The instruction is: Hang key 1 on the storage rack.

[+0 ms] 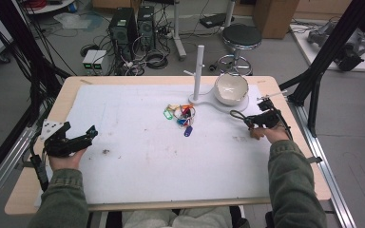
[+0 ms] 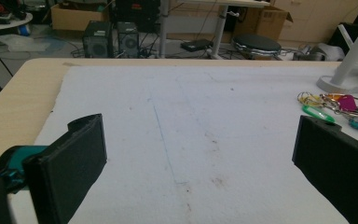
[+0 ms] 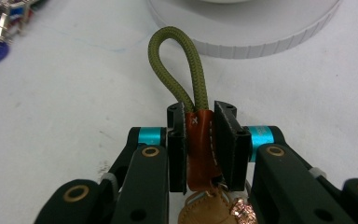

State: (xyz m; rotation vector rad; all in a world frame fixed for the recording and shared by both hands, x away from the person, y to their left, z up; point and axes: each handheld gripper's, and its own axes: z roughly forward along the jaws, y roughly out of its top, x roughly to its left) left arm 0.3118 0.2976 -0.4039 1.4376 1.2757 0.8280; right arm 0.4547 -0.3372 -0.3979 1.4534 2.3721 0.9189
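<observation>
My right gripper (image 1: 251, 120) is at the right of the white mat, shut on a keychain strap (image 3: 198, 135): a brown leather tab with an olive cord loop (image 3: 175, 65) sticking out past the jaws. The loop (image 1: 237, 114) points toward the white stand's base (image 1: 204, 100). A bunch of keys with coloured tags (image 1: 183, 116) lies on the mat in front of the stand's post (image 1: 198, 71). My left gripper (image 1: 89, 134) rests at the left of the mat, jaws wide open with nothing between them (image 2: 198, 154). The coloured tags (image 2: 340, 107) appear at the right of the left gripper view.
A white bowl (image 1: 231, 89) sits on the stand's base at the back right. The stand's round base (image 3: 242, 23) lies just beyond the cord loop. Off the table's far edge are computer towers (image 1: 130, 28), a stool (image 1: 240, 38) and cables. Black frame posts (image 1: 330, 45) stand at right.
</observation>
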